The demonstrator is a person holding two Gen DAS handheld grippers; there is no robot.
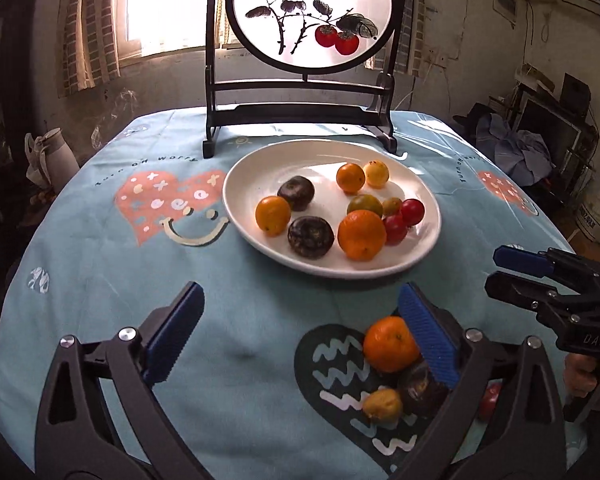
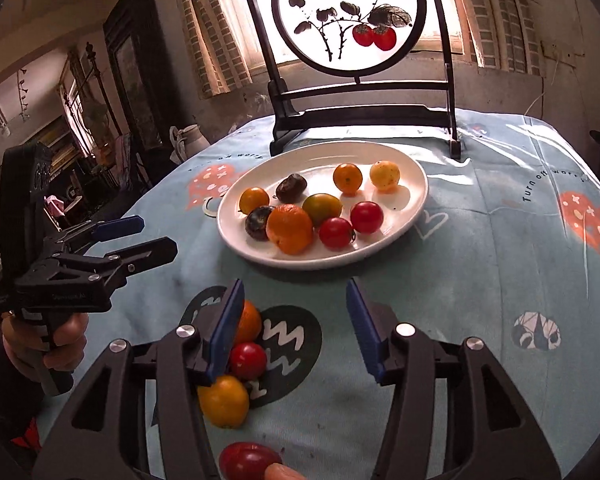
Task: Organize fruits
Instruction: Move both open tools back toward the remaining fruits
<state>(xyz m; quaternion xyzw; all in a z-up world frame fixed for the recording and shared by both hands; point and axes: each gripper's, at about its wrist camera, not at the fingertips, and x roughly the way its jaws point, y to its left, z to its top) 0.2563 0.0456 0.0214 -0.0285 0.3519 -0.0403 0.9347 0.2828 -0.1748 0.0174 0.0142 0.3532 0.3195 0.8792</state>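
A white plate [image 1: 260,236] [image 2: 404,224] holds several fruits: oranges, red tomatoes, dark passion fruits and yellow ones. Loose fruit lies on the cloth in front of it: an orange [image 1: 390,344] [image 2: 249,320], a dark fruit [image 1: 422,390], a yellow fruit [image 1: 383,405] [image 2: 223,400], a red tomato [image 2: 247,358] and another red tomato [image 2: 246,460] at the bottom edge. My left gripper [image 1: 300,332] is open and empty, its right finger beside the loose orange. My right gripper [image 2: 294,328] is open and empty, its left finger beside the loose fruit. Each gripper also shows in the other view [image 1: 512,272] [image 2: 140,240].
A round table with a light blue printed cloth [image 1: 120,280] [image 2: 480,280]. A dark wooden stand with a round painted screen [image 1: 312,12] [image 2: 348,16] stands behind the plate. A white jug [image 1: 52,152] [image 2: 190,140] is off the table's left.
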